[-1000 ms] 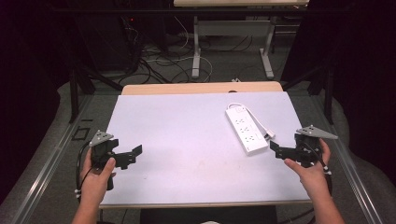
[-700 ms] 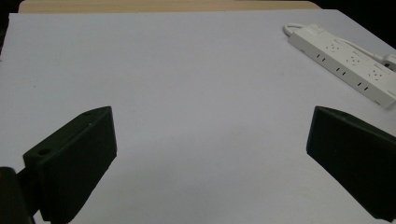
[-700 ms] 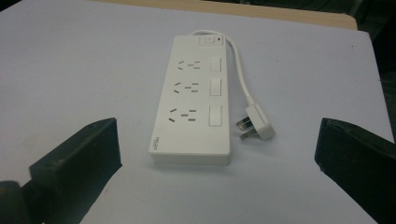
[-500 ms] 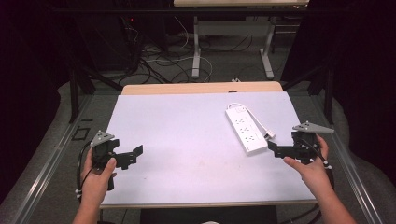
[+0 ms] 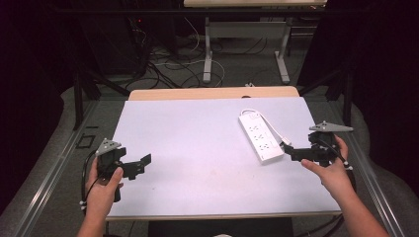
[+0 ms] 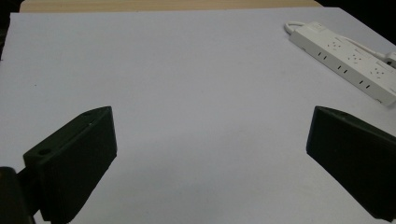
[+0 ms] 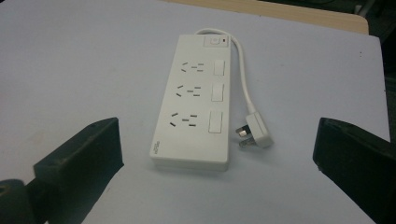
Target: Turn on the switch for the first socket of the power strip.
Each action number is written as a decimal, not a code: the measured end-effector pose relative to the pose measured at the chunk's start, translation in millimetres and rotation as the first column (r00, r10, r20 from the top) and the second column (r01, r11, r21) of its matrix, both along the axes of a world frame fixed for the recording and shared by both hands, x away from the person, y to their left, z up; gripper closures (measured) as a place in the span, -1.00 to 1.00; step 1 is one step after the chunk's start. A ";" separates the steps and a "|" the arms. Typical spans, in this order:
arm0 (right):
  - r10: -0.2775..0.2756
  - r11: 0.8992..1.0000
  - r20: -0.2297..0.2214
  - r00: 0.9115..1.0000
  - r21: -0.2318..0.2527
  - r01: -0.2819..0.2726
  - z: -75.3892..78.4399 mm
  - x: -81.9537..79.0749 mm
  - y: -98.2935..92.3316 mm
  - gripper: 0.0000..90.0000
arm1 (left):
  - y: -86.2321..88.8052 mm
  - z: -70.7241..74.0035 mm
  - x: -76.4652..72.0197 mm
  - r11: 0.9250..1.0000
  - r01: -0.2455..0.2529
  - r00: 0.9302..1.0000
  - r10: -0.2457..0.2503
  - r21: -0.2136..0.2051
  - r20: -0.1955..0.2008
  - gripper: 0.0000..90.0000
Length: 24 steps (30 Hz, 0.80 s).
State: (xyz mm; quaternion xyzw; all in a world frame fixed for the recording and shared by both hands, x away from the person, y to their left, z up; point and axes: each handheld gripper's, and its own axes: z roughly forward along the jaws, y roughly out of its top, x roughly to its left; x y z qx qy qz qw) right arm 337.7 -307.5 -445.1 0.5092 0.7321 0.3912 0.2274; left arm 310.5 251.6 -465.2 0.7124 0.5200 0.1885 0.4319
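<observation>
A white power strip point(image 5: 260, 136) point(image 7: 195, 109) point(image 6: 349, 59) lies flat on the white table point(image 5: 197, 148), right of the middle. Its short cord loops round to a white plug point(image 7: 254, 131) that rests beside it. My right gripper point(image 5: 291, 153) point(image 7: 215, 161) is open just off the strip's near end, with its jaws spread wide to either side of that end and the plug, touching neither. My left gripper point(image 5: 141, 164) point(image 6: 210, 149) is open over bare table near the front left edge, with nothing between its jaws.
A light wooden strip point(image 5: 212, 93) borders the table's far edge. Beyond it stand desk legs point(image 5: 208, 47) among loose cables on the floor. Metal rails point(image 5: 54, 173) run along both sides of the table.
My right gripper has crept left toward the power strip's near end. The left gripper and the strip have stayed put.
</observation>
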 end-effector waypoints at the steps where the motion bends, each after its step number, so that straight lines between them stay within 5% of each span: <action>1: -0.004 1.000 0.002 1.000 -0.004 0.004 0.2 1.2 0.1 -0.97 | 0.2 0.2 -0.1 1.000 0.002 1.000 -0.002 0.001 -0.002 -0.96; 24: 0.013 0.999 -0.016 1.000 -0.042 -0.014 18.7 27.7 5.8 -0.91 | 0.9 0.0 -0.2 1.000 -0.002 1.000 0.002 -0.003 0.001 -0.96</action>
